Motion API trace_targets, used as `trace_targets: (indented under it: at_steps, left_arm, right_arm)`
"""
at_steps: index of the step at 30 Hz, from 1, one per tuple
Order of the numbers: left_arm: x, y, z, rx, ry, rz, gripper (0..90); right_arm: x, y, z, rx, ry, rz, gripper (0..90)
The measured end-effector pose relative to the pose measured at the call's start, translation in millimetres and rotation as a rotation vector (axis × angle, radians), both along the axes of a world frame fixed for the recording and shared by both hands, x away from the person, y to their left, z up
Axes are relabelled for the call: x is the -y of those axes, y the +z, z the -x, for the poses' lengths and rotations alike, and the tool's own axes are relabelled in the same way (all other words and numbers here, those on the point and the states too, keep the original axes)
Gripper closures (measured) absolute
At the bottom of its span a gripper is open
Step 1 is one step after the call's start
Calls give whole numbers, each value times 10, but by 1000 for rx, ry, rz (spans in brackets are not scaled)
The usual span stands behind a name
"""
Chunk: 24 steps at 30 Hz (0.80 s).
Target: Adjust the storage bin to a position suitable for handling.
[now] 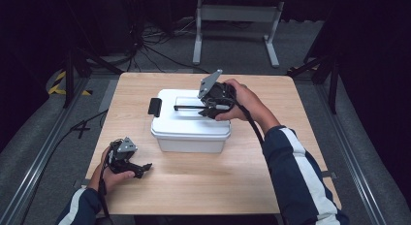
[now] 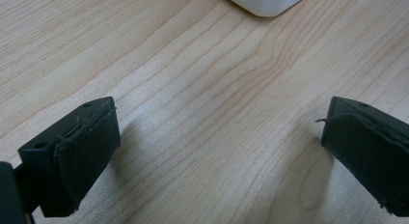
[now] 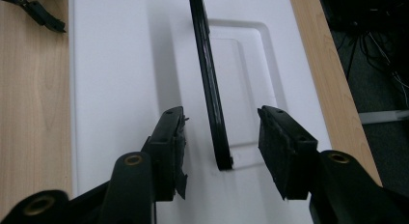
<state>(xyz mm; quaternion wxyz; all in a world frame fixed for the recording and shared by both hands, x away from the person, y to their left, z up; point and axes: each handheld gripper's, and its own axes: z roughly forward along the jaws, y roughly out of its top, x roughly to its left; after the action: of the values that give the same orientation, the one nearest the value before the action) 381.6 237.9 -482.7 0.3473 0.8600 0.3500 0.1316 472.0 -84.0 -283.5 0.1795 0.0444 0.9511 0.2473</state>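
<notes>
Light wooden table [image 1: 203, 186] fills the middle of the high view, with bare wood along its lower edge and right side. At its centre sits a white lidded storage box [image 1: 190, 130] with a black side latch [image 1: 154, 106]. At lower left the left gripper [image 1: 140, 168] rests spread. Left gripper view: jaws wide apart over bare wood, the box corner [image 2: 265, 2] at top. Right gripper view: the right gripper [image 3: 222, 144] is spread around the raised black handle [image 3: 208, 79], not touching it.
</notes>
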Motion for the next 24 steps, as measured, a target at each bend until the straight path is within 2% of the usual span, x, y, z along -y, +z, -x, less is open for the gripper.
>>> trace_targets:
  at_steps: [3, 6, 12, 24]
  left_arm:
    - [-1, -2, 1, 1, 1, 2, 6]
    - [-1, -1, 2, 0, 0, 1, 6]
    - [-2, -3, 2, 0, -1, 3, 6]
    - [-3, -2, 1, 1, -1, 2, 6]
  right_arm:
    - [-73, -18, -24, 8, 6, 14, 597]
    - [-139, -47, -38, 9, 21, 49, 681]
    - [-191, -105, -60, 8, 39, 51, 816]
    - [-214, -69, -59, 40, 55, 80, 842]
